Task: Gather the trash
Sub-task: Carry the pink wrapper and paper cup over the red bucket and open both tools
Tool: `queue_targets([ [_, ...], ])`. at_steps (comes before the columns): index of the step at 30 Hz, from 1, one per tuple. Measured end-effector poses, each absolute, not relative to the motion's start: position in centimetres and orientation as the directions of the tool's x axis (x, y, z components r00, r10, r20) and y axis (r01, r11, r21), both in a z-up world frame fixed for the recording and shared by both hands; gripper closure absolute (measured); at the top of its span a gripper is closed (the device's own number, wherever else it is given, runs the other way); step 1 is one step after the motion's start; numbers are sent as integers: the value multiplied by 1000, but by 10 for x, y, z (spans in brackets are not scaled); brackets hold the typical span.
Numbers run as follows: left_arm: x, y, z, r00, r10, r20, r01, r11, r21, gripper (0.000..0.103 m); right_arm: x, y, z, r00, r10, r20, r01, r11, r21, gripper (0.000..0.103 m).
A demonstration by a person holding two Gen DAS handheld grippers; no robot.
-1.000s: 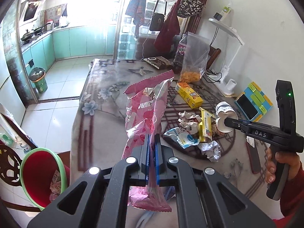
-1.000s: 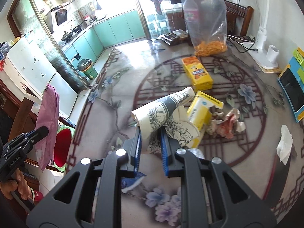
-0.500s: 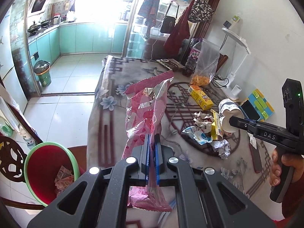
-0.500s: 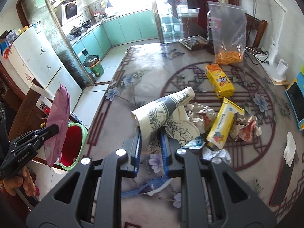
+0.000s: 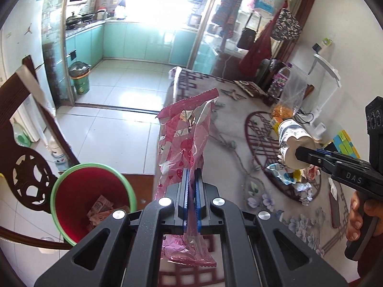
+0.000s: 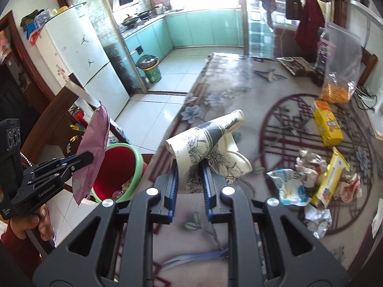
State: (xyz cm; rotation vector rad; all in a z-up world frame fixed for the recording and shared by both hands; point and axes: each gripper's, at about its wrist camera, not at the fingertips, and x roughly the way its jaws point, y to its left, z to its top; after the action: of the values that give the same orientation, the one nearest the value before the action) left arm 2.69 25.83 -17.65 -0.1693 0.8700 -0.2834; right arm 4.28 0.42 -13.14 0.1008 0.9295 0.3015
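Observation:
My left gripper [image 5: 190, 186] is shut on a pink foil snack wrapper [image 5: 185, 141] and holds it upright over the table's left edge, just right of a red bin with a green rim [image 5: 92, 199] on the floor. In the right wrist view the wrapper [image 6: 93, 148] hangs in front of the bin [image 6: 119, 167]. My right gripper [image 6: 190, 179] is shut on a crushed paper cup with ink-flower print [image 6: 210, 141], above the table. The cup also shows in the left wrist view [image 5: 293, 141]. Several wrappers and crumpled papers [image 6: 313, 179] lie on the table.
The bin holds some scraps. A dark wooden chair [image 5: 26, 143] stands beside it. The flowered table [image 6: 227, 88] also carries a yellow box [image 6: 328, 124], a clear bag of orange snacks [image 6: 340, 71], a lamp base and cables at the far right. A green bin [image 6: 149, 69] stands by the kitchen door.
Both grippers have moved left and back from the trash pile, toward the table's left edge. The red bin has come closer and fuller into both views. Both grips are unchanged.

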Motion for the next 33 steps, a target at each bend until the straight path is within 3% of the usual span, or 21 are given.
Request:
queue_targets([
  [18, 48, 326, -193, 610, -239, -756, 76, 967, -244, 101, 65, 103, -136, 483, 429, -763, -381, 888, 258, 84],
  [33, 66, 403, -236, 550, -106, -828, -133, 968, -212, 101, 89, 200, -165, 259, 579, -773, -543, 750, 379, 84],
])
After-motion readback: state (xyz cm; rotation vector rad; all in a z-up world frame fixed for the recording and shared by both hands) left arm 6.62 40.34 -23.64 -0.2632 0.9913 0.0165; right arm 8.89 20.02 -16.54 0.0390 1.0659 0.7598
